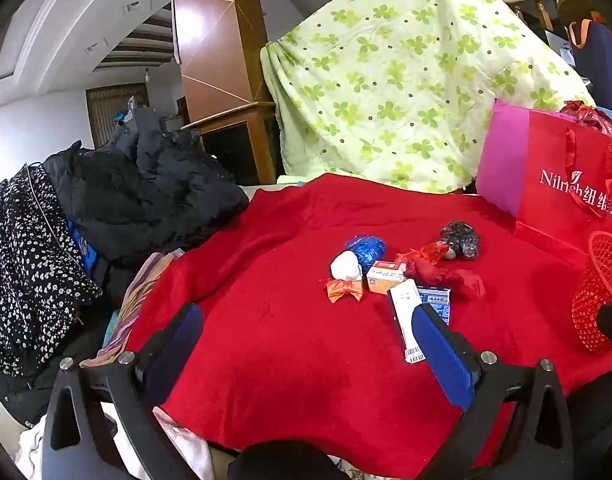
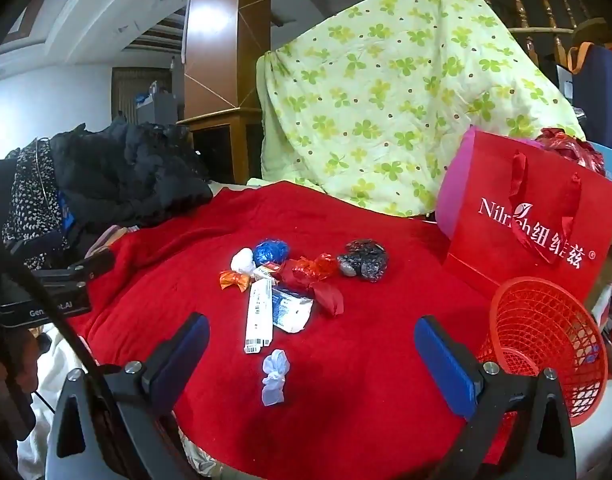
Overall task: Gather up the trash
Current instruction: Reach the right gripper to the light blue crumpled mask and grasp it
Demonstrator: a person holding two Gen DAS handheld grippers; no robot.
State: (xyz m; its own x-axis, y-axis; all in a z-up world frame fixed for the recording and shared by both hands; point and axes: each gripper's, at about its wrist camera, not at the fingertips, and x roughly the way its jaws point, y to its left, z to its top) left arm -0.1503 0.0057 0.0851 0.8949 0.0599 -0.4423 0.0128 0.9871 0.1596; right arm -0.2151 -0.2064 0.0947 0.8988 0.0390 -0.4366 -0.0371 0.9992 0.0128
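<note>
A heap of trash lies on the red blanket (image 1: pixel 266 340): a white wad (image 1: pixel 345 266), a blue foil ball (image 1: pixel 366 247), an orange wrapper (image 1: pixel 345 290), a small orange box (image 1: pixel 384 277), a long white carton (image 2: pixel 259 316), red wrappers (image 2: pixel 312 274) and a dark crumpled bag (image 2: pixel 364 260). A pale blue wrapper (image 2: pixel 275 376) lies nearest, between the right fingers. The red mesh basket (image 2: pixel 546 340) stands at the right. My left gripper (image 1: pixel 306 340) and right gripper (image 2: pixel 312 354) both hover open over the near blanket, holding nothing.
A red gift bag (image 2: pixel 534 216) stands behind the basket. A green flowered quilt (image 1: pixel 406 72) drapes at the back. Dark coats (image 1: pixel 138 192) are piled at the left. The left gripper's body (image 2: pixel 54 296) shows at the right wrist view's left edge.
</note>
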